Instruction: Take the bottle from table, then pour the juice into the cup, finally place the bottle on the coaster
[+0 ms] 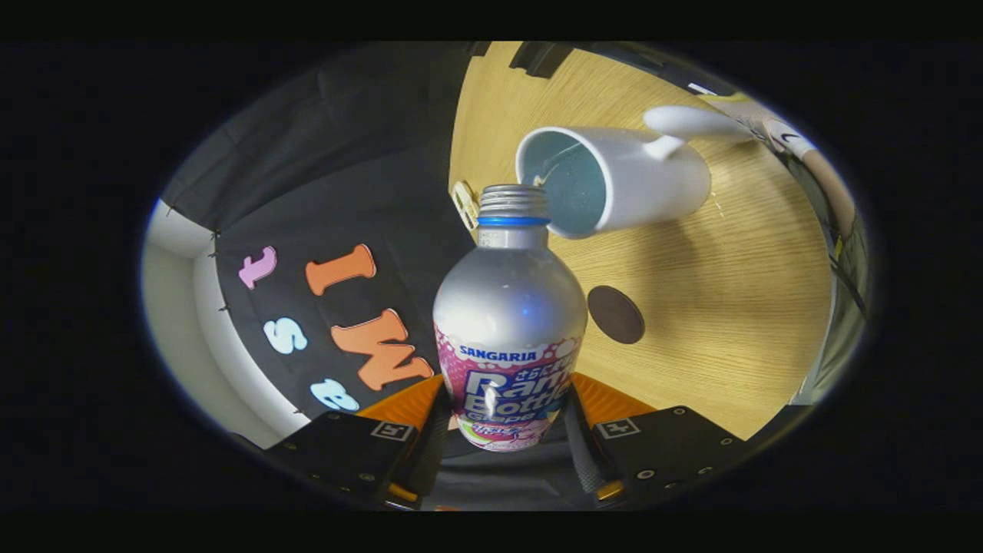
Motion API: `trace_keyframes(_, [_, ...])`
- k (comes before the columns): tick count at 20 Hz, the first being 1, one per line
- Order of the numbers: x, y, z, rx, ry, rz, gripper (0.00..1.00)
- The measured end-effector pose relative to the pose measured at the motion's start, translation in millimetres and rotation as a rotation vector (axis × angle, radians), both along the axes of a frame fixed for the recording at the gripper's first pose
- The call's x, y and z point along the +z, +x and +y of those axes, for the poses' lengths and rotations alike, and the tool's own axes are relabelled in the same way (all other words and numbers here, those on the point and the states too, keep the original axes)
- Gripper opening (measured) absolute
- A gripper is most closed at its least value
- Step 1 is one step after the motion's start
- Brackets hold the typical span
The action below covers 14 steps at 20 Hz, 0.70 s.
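My gripper (507,430) is shut on a silver bottle (508,322) with a pink and purple label, both fingers pressing its lower body. The whole view is rolled sideways, so the bottle is tipped. Its uncapped threaded neck (513,206) reaches the rim of a white mug (614,178) with a pale blue inside, standing on the wooden table (729,307). The mug's handle points away from the bottle. A round dark coaster (616,314) lies on the table beside the bottle's shoulder, between the mug and my fingers. No stream of juice is visible.
A small pale object (465,204) lies on the table next to the bottle's neck, close to the booth's black cloth wall (345,177). A person's sleeve (799,150) shows past the mug's handle, at the table's far edge.
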<state>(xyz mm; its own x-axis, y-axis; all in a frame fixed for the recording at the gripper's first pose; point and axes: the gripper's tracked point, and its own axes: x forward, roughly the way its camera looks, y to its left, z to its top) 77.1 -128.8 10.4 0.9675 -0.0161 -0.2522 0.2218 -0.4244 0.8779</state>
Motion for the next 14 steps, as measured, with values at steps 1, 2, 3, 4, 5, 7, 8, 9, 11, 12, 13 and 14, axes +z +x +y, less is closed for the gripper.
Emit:
trace_keyframes(1, [0.0,0.0,0.1,0.001,0.002,0.001,0.71])
trace_keyframes(2, [-0.8,0.3,0.9,0.002,0.005,0.003,0.71])
trace_keyframes(3, [-0.7,-1.0,0.4,0.001,0.01,0.002,0.71])
trace_keyframes(4, [-1.1,-1.0,0.2,0.0,0.016,0.003,0.71])
trace_keyframes(5, [-0.2,0.0,0.6,-0.001,0.02,0.006,0.71])
trace_keyframes(7, [0.9,2.3,1.1,-0.004,0.029,0.01,0.71])
trace_keyframes(8, [0.4,2.3,1.0,-0.005,0.034,0.013,0.71])
trace_keyframes(9, [1.6,2.3,0.2,-0.008,0.037,0.014,0.71])
trace_keyframes(11, [2.8,2.6,0.6,-0.009,0.041,0.012,0.71])
trace_keyframes(12, [2.6,3.0,0.6,-0.01,0.042,0.013,0.71])
trace_keyframes(13, [2.9,2.6,1.1,-0.008,0.042,0.012,0.71])
trace_keyframes(14, [2.7,2.5,1.3,-0.006,0.043,0.012,0.71])
